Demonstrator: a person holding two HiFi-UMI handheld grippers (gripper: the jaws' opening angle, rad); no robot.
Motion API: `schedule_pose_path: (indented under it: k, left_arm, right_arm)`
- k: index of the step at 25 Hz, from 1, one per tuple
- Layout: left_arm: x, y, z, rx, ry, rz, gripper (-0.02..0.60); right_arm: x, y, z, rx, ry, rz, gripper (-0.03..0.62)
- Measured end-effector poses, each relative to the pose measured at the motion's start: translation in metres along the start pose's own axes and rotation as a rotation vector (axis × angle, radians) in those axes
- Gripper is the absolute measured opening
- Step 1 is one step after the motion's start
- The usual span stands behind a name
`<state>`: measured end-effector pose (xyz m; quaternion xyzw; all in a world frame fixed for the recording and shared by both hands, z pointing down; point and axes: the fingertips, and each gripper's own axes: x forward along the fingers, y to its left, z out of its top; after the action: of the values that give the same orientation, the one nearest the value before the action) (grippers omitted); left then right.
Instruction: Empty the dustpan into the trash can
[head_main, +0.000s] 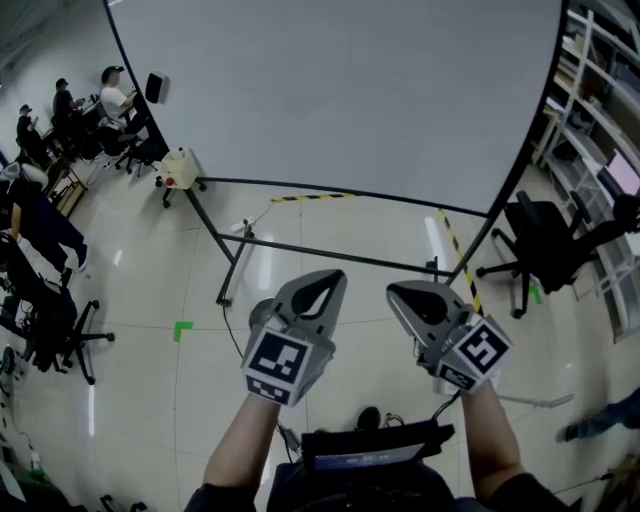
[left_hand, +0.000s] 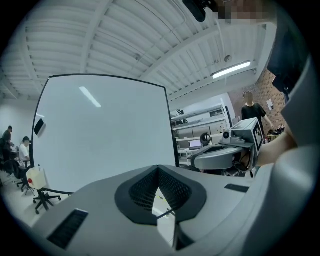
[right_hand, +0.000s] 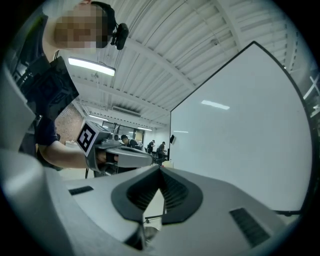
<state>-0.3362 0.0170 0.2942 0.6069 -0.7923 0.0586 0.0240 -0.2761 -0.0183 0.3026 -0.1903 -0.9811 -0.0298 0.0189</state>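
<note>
Shut tight and holding nothing: left gripper (head_main: 325, 280) and right gripper (head_main: 400, 292), side by side above the shiny floor (head_main: 150, 400), jaws of each pressed together at the tips. No sight of the dustpan or trash can in any view. Straight ahead, a big white board (head_main: 340, 90) on a black frame (head_main: 215, 240). Lots of bare floor between grippers and board, with a green mark (head_main: 182, 329) and striped tape (head_main: 310, 197). At the right edge, a black chair (head_main: 545, 245) and shelves (head_main: 600, 110). At the left edge, another chair (head_main: 60, 330) and people at desks (head_main: 115, 95).
</note>
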Motion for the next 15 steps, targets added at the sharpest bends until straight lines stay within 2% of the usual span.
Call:
schedule_pose_path:
  k: [10,15]
  left_arm:
    - [0.045,-0.001,-0.006,0.024,0.048,0.045,0.003]
    - [0.064,0.013,-0.015,0.021,0.070,0.011,0.003]
  right_arm:
    - [0.002,-0.046,-0.010,0.031,-0.014,0.060,0.012]
    - [0.018,-0.064,-0.012,0.030,-0.011,0.048,0.012]
